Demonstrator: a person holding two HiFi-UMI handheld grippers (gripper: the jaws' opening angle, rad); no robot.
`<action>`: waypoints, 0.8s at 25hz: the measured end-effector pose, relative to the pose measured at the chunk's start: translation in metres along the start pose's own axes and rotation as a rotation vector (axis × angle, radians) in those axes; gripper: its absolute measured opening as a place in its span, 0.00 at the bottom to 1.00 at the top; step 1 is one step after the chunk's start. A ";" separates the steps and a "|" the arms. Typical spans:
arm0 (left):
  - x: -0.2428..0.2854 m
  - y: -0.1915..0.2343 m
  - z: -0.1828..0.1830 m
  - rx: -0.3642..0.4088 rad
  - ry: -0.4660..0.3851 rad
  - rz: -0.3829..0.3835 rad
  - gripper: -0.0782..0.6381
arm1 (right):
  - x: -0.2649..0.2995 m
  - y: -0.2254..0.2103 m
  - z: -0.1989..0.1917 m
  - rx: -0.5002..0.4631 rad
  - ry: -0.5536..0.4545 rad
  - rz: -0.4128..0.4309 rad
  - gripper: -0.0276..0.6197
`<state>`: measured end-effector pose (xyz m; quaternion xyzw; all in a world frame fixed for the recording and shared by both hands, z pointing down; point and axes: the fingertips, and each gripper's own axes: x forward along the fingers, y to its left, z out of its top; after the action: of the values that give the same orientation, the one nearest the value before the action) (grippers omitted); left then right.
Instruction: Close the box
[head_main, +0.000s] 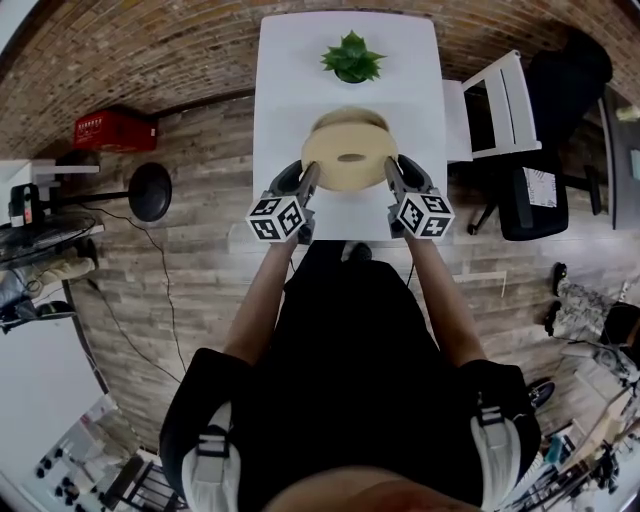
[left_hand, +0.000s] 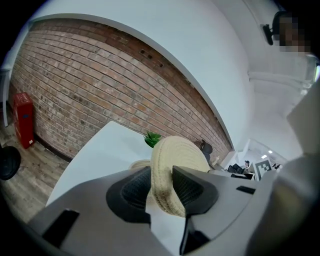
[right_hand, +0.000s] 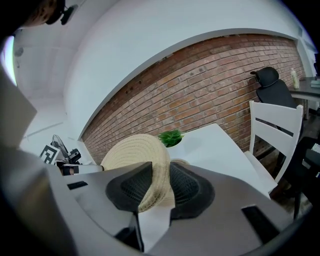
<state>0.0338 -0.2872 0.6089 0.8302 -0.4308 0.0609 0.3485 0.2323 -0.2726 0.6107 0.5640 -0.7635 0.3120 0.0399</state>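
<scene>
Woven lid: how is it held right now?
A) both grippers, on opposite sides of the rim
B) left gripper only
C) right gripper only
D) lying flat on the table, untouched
A: the left gripper and the right gripper each clamp the rim of the woven lid, on opposite sides.

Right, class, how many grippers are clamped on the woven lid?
2. The left gripper pinches the woven lid at its left rim; the right gripper pinches its right rim. No other gripper is in view.
</scene>
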 end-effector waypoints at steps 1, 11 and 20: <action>0.002 0.002 -0.001 -0.003 0.005 0.001 0.30 | 0.003 -0.001 -0.001 0.000 0.005 -0.002 0.21; 0.033 0.023 -0.014 -0.017 0.077 0.006 0.31 | 0.035 -0.021 -0.002 -0.001 0.052 -0.024 0.21; 0.054 0.042 -0.019 -0.013 0.122 0.019 0.31 | 0.065 -0.035 -0.008 0.053 0.080 -0.036 0.21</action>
<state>0.0400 -0.3276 0.6670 0.8186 -0.4169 0.1118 0.3788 0.2381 -0.3288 0.6587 0.5656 -0.7426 0.3535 0.0609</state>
